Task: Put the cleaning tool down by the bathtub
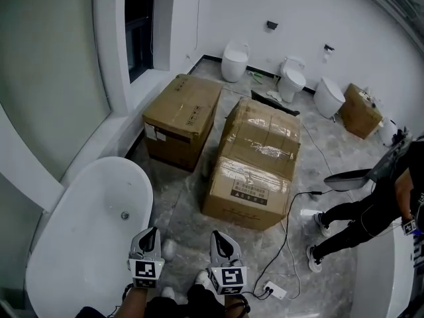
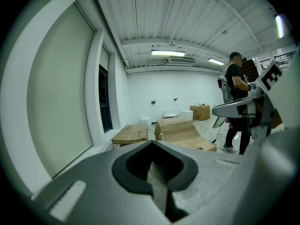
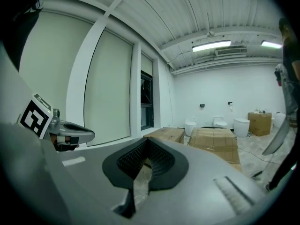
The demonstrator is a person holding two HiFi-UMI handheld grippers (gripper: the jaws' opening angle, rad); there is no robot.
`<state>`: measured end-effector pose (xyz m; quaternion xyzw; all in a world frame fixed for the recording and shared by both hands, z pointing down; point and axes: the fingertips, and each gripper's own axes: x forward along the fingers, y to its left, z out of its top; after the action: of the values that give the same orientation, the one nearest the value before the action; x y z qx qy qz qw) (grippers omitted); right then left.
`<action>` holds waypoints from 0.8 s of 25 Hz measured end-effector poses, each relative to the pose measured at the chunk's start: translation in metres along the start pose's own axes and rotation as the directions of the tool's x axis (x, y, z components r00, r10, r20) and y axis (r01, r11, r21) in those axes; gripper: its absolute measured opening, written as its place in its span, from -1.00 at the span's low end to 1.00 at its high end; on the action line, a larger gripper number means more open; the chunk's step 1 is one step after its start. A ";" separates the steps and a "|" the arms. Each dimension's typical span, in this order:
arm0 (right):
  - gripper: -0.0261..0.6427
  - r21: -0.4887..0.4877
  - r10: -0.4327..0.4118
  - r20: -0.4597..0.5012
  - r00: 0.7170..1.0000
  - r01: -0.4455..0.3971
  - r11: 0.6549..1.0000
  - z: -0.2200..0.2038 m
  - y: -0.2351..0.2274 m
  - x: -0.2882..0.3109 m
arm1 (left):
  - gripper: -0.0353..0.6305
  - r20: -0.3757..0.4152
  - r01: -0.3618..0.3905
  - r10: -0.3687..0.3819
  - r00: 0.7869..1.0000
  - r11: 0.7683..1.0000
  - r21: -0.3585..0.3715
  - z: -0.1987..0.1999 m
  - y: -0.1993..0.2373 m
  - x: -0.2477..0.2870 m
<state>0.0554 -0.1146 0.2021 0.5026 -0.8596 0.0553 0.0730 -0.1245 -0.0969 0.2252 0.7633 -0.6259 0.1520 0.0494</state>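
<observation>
Plainly, in the head view we find no cleaning tool anywhere; the bathtub (image 1: pixel 86 257) fills the lower left, and the left hand-held gripper (image 1: pixel 151 234) and right hand-held gripper (image 1: pixel 222 236) hang side by side, close to the body, over the marble floor (image 1: pixel 179 211) just beside the tub's rim; two cardboard boxes (image 1: pixel 255 164) stand further out, and another person (image 1: pixel 371 211) stands well apart at the right.

In the left gripper view the jaws are clenched to a thin slit with only floor showing through it, so we read that hand-held gripper as empty; the boxes and the far wall lie ahead, and no tool.

In the right gripper view the jaws stand the same way, drawn together on nothing; the left hand-held gripper shows at the edge, equally bare.

We judge that the putting-down is not in hand at this moment: either the tool already lies by the tub out of sight, or it has yet to be fetched, and we cannot tell which; the next move calls for finding the tool, so its place relative to either hand-held gripper cannot be given.
</observation>
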 end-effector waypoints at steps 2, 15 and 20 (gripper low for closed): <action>-0.86 0.021 -0.005 0.007 1.000 0.005 1.000 0.005 -0.003 -0.004 | -0.89 0.017 0.012 -0.012 1.000 1.000 0.018 0.006 -0.003 0.000; -0.88 0.044 -0.025 0.046 0.999 0.023 0.999 0.042 -0.005 -0.018 | -0.89 0.109 0.044 -0.040 0.993 0.999 -0.032 0.054 0.012 -0.009; -0.88 0.019 -0.010 0.060 0.998 0.009 1.000 0.054 0.006 -0.021 | -0.89 0.128 0.043 -0.042 0.991 0.999 -0.008 0.071 0.015 -0.016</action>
<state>0.0570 -0.1026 0.1449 0.5087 -0.8586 0.0478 0.0426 -0.1295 -0.1042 0.1513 0.7845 -0.6121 0.0982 0.0167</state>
